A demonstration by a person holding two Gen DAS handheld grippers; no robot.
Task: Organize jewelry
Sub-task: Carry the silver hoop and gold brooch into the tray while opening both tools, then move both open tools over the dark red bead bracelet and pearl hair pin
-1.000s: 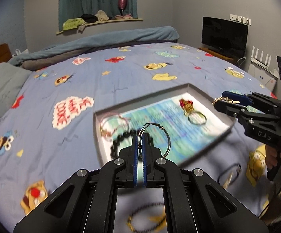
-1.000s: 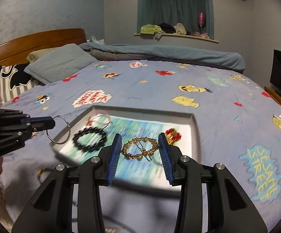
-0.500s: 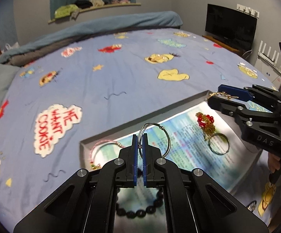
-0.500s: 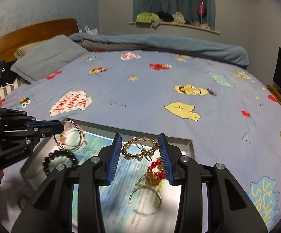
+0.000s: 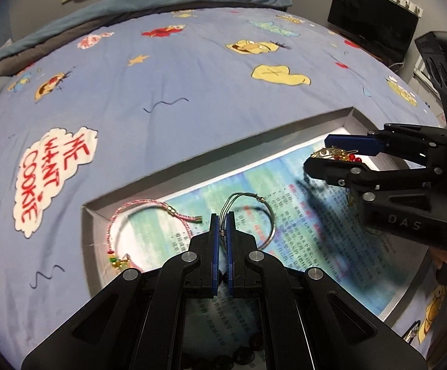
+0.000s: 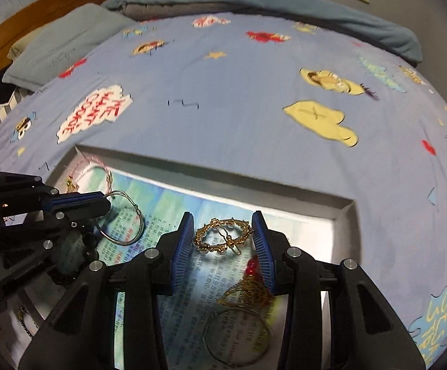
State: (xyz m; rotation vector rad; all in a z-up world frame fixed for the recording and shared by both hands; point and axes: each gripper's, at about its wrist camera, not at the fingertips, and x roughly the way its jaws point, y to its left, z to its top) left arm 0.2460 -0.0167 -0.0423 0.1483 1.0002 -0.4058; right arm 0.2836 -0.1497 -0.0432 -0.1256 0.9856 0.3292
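Several pieces already lie in the tray (image 5: 149, 189) on the bed; left tongs (image 5: 222, 231) pinch a wire bangle (image 5: 265, 215), right tongs (image 6: 223, 240) a gold ring (image 6: 221, 236), both above it, unplaced.

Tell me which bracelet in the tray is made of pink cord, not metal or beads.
It is the pink cord bracelet in the tray's far-left corner. The left gripper holds a silver wire bangle, and the right gripper holds a gold ring-shaped piece.

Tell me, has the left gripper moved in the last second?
Yes. The left gripper, holding the wire bangle, has come forward over the tray.
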